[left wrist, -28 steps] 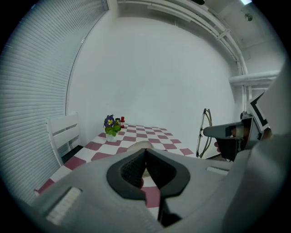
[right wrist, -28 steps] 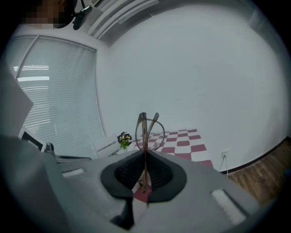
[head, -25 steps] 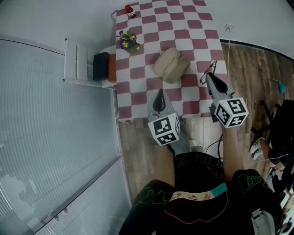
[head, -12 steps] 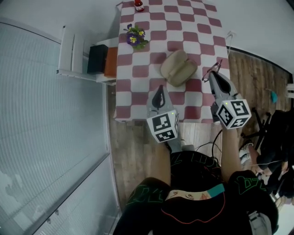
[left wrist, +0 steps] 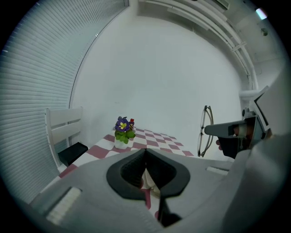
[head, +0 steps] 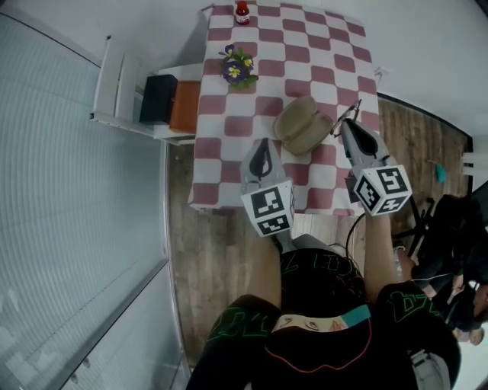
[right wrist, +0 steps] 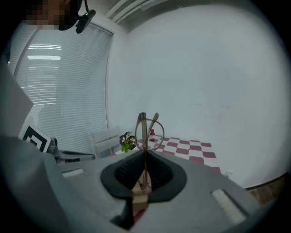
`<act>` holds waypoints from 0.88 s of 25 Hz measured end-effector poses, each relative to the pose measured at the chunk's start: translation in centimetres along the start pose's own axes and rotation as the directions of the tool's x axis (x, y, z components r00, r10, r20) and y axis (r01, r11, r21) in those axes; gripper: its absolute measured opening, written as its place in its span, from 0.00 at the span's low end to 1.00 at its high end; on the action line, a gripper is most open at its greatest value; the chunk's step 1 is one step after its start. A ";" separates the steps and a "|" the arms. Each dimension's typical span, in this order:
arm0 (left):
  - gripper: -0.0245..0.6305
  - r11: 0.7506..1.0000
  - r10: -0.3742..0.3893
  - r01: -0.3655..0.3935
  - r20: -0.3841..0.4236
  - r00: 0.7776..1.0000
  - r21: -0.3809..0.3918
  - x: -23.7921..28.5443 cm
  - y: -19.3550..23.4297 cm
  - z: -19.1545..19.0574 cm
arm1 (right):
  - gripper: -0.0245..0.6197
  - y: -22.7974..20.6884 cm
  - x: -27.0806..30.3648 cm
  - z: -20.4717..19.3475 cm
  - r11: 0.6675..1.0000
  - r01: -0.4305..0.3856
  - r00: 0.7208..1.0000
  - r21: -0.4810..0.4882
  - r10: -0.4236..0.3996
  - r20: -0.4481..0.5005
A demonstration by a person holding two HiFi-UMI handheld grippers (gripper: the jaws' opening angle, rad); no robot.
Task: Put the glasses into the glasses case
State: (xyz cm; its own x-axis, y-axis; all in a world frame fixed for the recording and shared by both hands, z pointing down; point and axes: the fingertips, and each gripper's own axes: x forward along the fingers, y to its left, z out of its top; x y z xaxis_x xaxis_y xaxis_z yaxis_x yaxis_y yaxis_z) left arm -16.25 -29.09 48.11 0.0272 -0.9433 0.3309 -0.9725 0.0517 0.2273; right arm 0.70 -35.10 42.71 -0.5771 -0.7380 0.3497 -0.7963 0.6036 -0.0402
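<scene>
A bench [head: 229, 160] under a red-and-white checked cloth stands against a white wall, with a wooden floor [head: 221, 251] below and slatted blinds [head: 69, 228] along the left side. A white chair [head: 114, 91] beside it bears a black item [head: 156, 99] and an orange item [head: 185, 107]. At the bench's far end sit a potted flower [head: 238, 68] and a small red bottle [head: 242, 11]. The beige glasses case [head: 303, 126] lies open near the middle of the cloth; the left gripper view shows only a sliver of it through the gap behind the fingers. The left gripper [left wrist: 145, 154] hovers over the near edge, its fingers closed on nothing. The right gripper [right wrist: 144, 157], just right of the case, clamps the glasses [right wrist: 146, 129] in the air; which part it pinches is hard to make out. Their long axis stands nearly upright, crosswise to where the fingers point. The frame is edge-on to the right gripper view and rises above the tips.
</scene>
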 end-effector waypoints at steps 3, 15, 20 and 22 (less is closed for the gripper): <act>0.05 1.000 -0.012 0.012 -0.001 1.000 -0.011 0.4 -0.3 0.1 | 0.07 0.7 0.9 0.5 0.999 -0.012 1.000 -0.040 0.012 -0.010; 0.05 0.998 0.033 -0.034 -0.027 0.999 -0.060 1.2 0.4 -1.0 | 0.07 0.3 2.3 -0.8 0.995 -0.074 0.996 -0.062 0.070 -0.057; 0.05 0.994 0.072 -0.076 -0.056 0.996 -0.079 1.5 0.0 -2.2 | 0.07 -0.4 3.3 -1.3 0.988 -0.126 0.989 -0.094 0.117 -0.089; 0.05 0.993 0.086 -0.091 -0.061 0.994 -0.078 1.8 0.1 -2.5 | 0.07 -0.5 4.1 -1.1 0.978 -0.158 0.985 -0.139 0.145 -0.098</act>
State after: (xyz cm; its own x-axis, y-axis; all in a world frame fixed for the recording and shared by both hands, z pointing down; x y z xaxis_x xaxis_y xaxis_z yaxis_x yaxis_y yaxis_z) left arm -15.67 -29.94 51.02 -0.0427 -0.9136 0.4043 -0.9498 0.1627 0.2673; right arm -1.06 -38.12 45.24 -0.6660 -0.6094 0.4301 -0.6621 0.7486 0.0353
